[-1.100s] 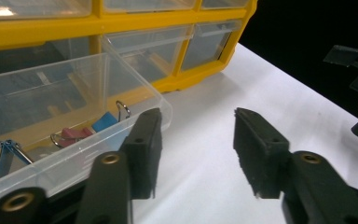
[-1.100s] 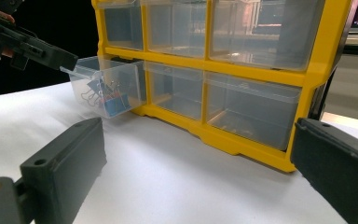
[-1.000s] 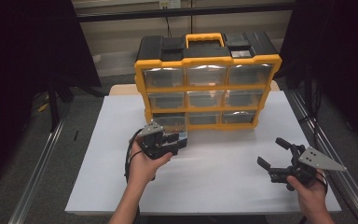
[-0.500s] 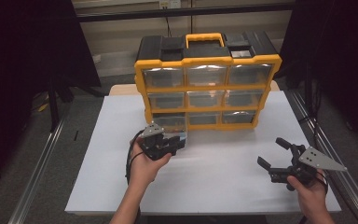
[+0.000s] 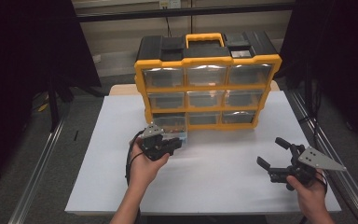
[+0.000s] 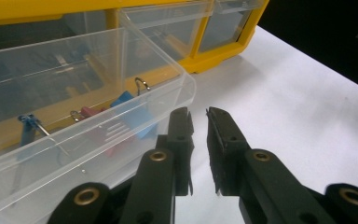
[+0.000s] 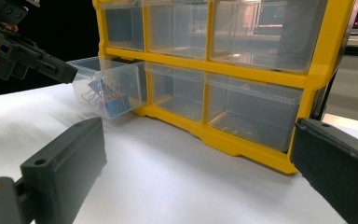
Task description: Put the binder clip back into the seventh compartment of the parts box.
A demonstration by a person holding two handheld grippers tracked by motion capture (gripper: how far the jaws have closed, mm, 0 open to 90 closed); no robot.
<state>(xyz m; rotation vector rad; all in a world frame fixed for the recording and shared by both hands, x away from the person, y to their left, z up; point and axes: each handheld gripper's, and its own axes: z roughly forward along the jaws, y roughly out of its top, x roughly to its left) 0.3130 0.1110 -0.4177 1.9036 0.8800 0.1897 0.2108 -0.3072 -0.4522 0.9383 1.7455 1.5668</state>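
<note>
- Black jaws of the left gripper (image 6: 198,116) stand almost together, with a thin gap between them and nothing in it; they have just been closing. They pinch nothing, and the tips sit just beside the front right corner of the pulled-out drawer (image 6: 98,93).
- In the high view the left gripper (image 5: 176,143) is held in the left hand (image 5: 144,165) just in front of that drawer (image 5: 170,127), which juts out of the bottom left slot of the cabinet.
- The drawer is clear plastic and holds binder clips (image 6: 128,109): a blue one, a pink or red one beside it, and another blue one farther left, all against the front wall.
- The right gripper (image 5: 272,153) is well apart, near the right edge of the table, held in the right hand (image 5: 310,196). Its jaws are spread wide and grasp nothing.
- From the right gripper view its jaws frame the lower rows of the cabinet, and the drawer (image 7: 107,86) shows at the left with the clips (image 7: 107,100) inside.
- The cabinet (image 5: 207,60) is yellow with a black top and a yellow handle, three rows of three clear drawers; the other eight are pushed in.
- It stands at the back of a white table (image 5: 214,186).
</note>
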